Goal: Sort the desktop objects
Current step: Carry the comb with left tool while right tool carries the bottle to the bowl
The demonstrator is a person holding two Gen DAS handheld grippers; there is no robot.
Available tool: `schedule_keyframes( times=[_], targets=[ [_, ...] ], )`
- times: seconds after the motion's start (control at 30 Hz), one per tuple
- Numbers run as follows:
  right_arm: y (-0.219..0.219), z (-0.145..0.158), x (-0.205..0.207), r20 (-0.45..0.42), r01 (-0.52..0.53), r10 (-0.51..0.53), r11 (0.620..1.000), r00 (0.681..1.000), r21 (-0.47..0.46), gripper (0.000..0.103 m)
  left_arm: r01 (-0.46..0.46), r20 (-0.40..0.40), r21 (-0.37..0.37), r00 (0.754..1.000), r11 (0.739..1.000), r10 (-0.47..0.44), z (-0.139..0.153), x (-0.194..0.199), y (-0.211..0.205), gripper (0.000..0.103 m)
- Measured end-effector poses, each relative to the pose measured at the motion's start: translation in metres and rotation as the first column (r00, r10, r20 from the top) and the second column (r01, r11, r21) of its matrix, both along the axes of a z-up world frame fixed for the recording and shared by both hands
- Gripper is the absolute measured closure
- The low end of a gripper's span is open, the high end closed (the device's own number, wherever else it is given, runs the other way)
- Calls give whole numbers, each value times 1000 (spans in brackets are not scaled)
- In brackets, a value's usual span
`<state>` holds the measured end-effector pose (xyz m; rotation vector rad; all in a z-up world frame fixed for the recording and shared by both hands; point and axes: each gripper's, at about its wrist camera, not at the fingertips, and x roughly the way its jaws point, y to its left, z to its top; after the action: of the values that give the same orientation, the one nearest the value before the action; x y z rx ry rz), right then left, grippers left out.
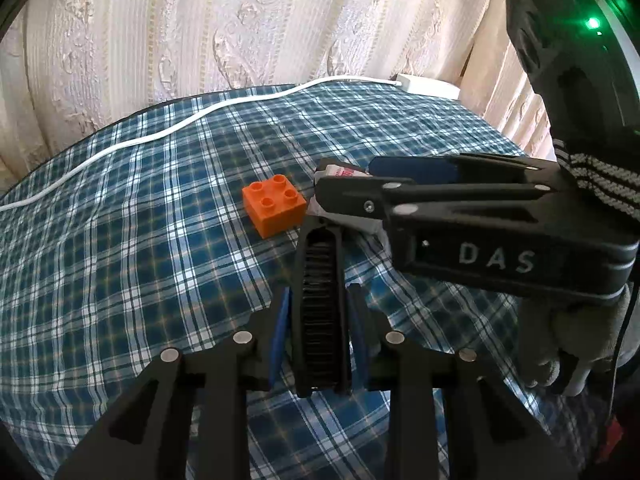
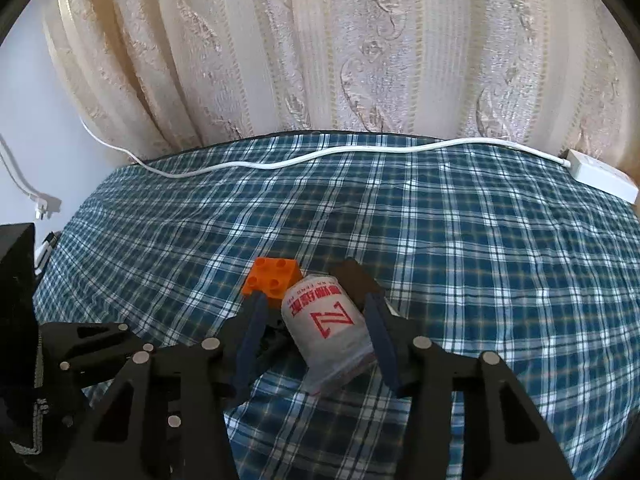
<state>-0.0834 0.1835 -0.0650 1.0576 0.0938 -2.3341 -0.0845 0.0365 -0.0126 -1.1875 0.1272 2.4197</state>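
An orange four-stud brick (image 1: 274, 204) (image 2: 274, 280) sits on the blue plaid cloth (image 1: 120, 260). My left gripper (image 1: 320, 296) is shut on a long black ribbed object (image 1: 320, 280) that sticks out forward between its blue pads. Just right of the brick lies a white packet with red print (image 2: 328, 328) (image 1: 340, 171). My right gripper (image 2: 316, 332) (image 1: 320, 184) straddles the packet. Its right pad is against the packet, while a gap shows beside its left pad. The left finger's tip hides part of the brick in the right wrist view.
A white cable (image 1: 160, 136) (image 2: 320, 156) runs along the far edge of the cloth to a white adapter (image 1: 428, 84) (image 2: 600, 176). A cream patterned curtain (image 2: 320, 60) hangs behind. A gloved hand (image 1: 560, 340) holds the right gripper. A dark box (image 2: 16, 280) stands at the left.
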Motion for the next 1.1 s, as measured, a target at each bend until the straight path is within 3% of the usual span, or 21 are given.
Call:
schedule_keyframes(
  times=[0.2, 0.43, 0.67, 0.7, 0.77, 1.1],
  targets=[
    [-4, -2, 1, -7, -1, 1, 998, 1000, 68, 54, 2, 4, 16, 1000, 1000, -2, 0, -4, -2, 72],
    [11, 3, 10, 20, 30, -31, 998, 999, 62, 60, 20, 5, 22, 1000, 1000, -20, 0, -1, -1, 62],
    [40, 10, 31, 41, 106, -106, 994, 993, 8, 61, 25, 0, 12, 1000, 1000, -25, 0, -2, 1, 61],
    [44, 13, 33, 42, 115, -115, 993, 992, -1, 61, 25, -1, 11, 1000, 1000, -25, 0, -2, 1, 62],
    [53, 19, 38, 36, 137, -136, 990, 990, -18, 61, 28, -6, 1, 1000, 1000, -28, 0, -2, 2, 73],
    [79, 37, 70, 27, 200, -198, 976, 980, -82, 61, 75, -24, 18, 997, 997, -74, 7, 10, 14, 74]
  ],
)
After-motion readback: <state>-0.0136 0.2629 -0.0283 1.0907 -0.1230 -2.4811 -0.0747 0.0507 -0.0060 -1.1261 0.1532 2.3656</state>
